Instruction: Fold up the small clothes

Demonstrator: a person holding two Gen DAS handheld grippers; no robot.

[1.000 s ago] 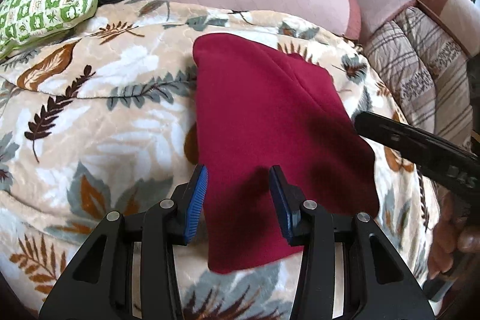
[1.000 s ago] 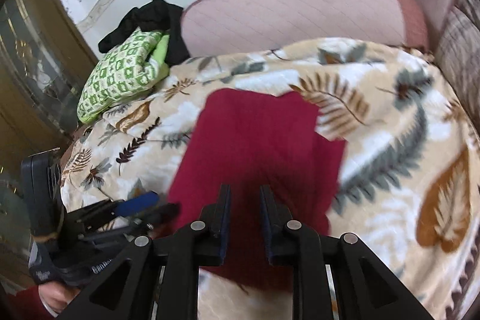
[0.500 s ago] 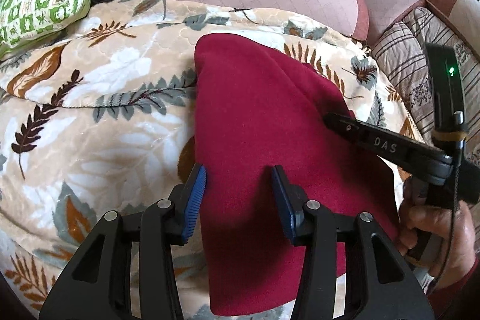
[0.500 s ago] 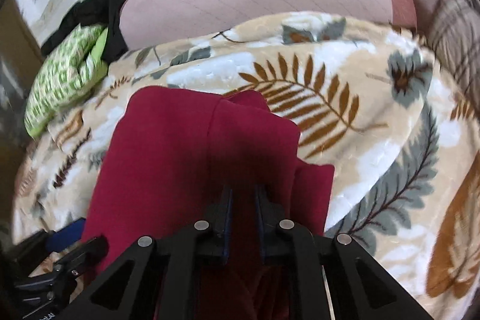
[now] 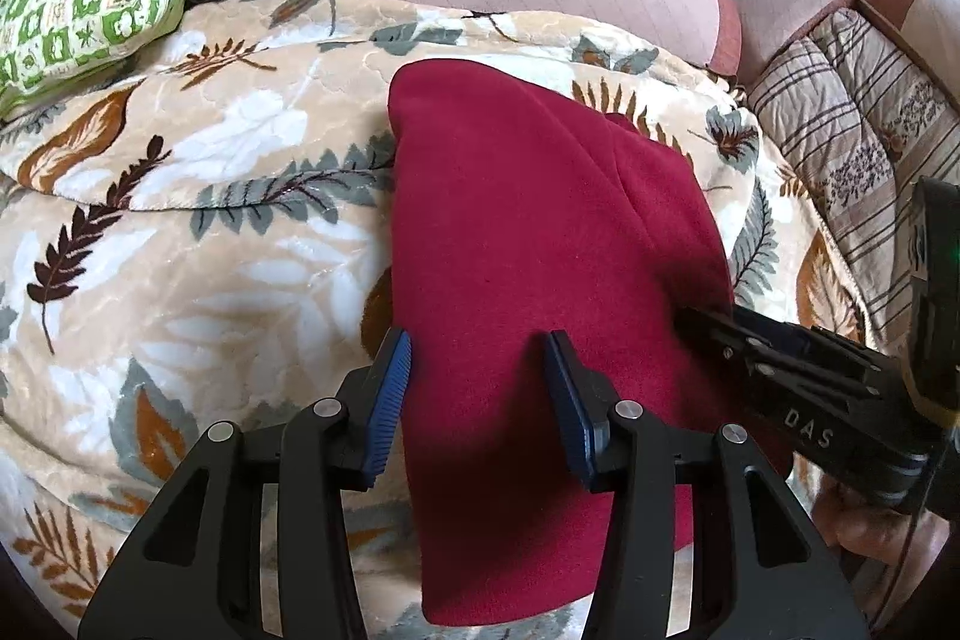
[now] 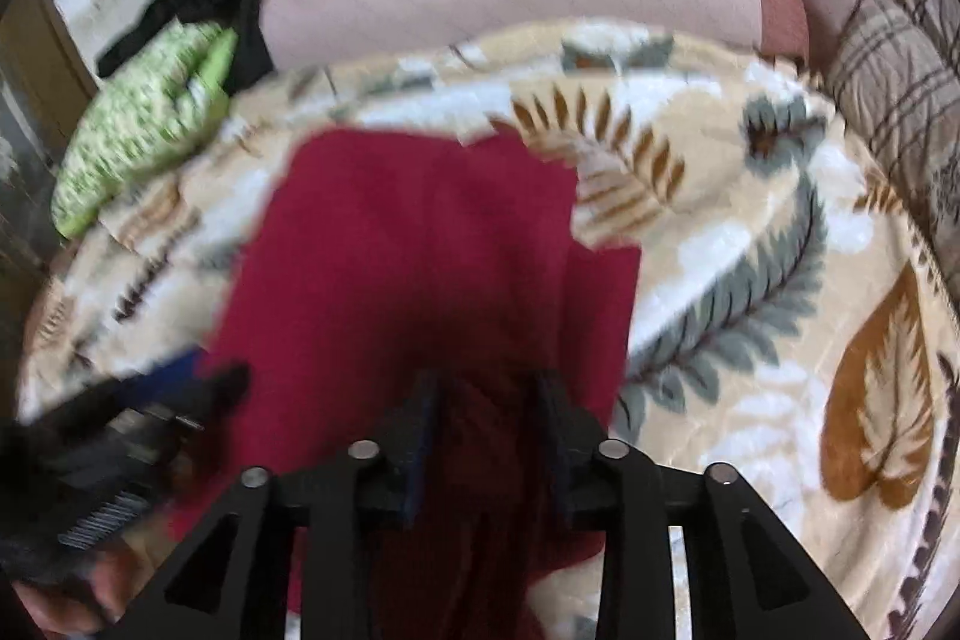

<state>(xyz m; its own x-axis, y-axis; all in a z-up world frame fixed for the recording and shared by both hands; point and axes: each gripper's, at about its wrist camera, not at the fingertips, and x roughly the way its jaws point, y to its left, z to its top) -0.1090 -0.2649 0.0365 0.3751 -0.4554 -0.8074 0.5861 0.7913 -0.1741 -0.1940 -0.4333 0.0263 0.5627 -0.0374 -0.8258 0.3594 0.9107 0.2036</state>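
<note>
The dark red fleece garment [image 5: 540, 244] lies on the leaf-patterned blanket [image 5: 198, 244], one side folded over; the right gripper [image 6: 489, 418] has just been opening, cloth between its jaws unpinched; the left gripper [image 5: 477, 388] hovers released above it; more folds seem left.

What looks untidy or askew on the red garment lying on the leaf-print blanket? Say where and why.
The red garment is not squared up: along its right edge a lower layer pokes out past the top layer, stepping the outline. The right gripper, jaws just opened, straddles bunched cloth at the near end. The leaf-print blanket beneath looks undisturbed.
</note>
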